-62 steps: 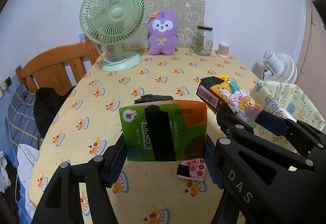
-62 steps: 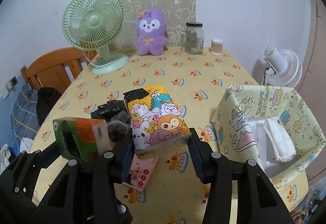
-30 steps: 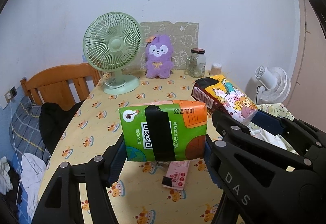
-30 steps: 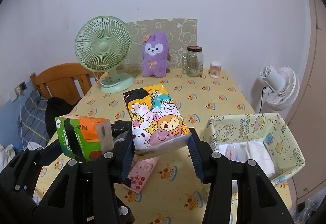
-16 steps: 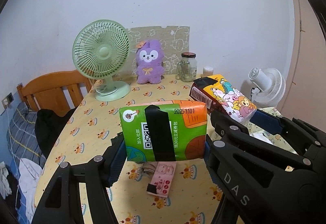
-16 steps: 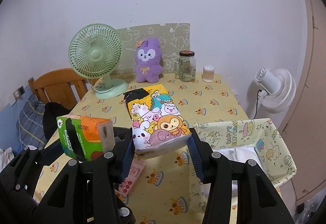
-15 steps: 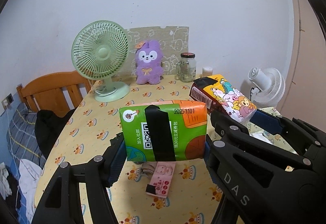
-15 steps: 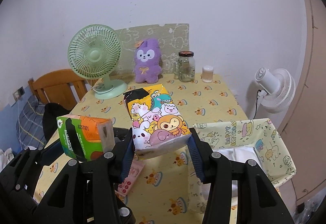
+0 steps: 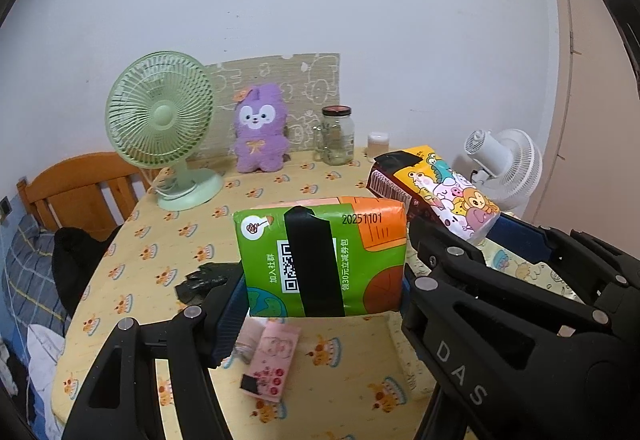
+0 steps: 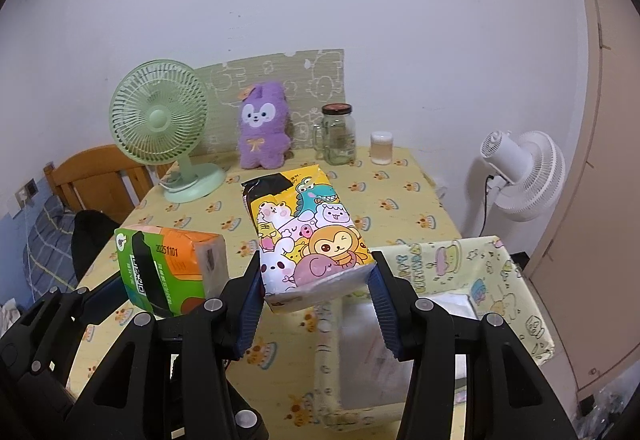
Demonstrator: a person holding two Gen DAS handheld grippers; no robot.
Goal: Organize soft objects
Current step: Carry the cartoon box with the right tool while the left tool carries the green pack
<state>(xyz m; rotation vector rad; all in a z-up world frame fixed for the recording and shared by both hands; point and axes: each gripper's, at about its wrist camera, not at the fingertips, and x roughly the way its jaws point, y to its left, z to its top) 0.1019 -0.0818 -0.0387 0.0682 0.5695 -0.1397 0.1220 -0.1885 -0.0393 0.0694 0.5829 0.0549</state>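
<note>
My left gripper [image 9: 322, 304] is shut on a green and orange tissue pack [image 9: 324, 256], held in the air above the yellow table [image 9: 280, 191]. My right gripper [image 10: 316, 292] is shut on a cartoon-animal tissue pack [image 10: 308, 236], also lifted. Each pack shows in the other view: the cartoon pack [image 9: 436, 187] at the right, the green pack [image 10: 168, 264] at the left. A patterned fabric basket [image 10: 492, 268] stands at the table's right front, under and right of the right gripper, with white packs inside. A small pink tissue packet [image 9: 272, 360] lies on the table below the left gripper.
At the back stand a green desk fan [image 9: 164, 127], a purple plush [image 9: 260, 127], a glass jar [image 9: 336, 139] and a small cup [image 10: 382, 147]. A black crumpled item [image 9: 200, 280] lies left of centre. A white floor fan [image 10: 524, 175] is right of the table, a wooden chair [image 9: 80, 183] left.
Both grippers have drawn back and shifted right with their packs still held. The table objects look smaller and farther, and the basket now lies more directly under the right gripper.
</note>
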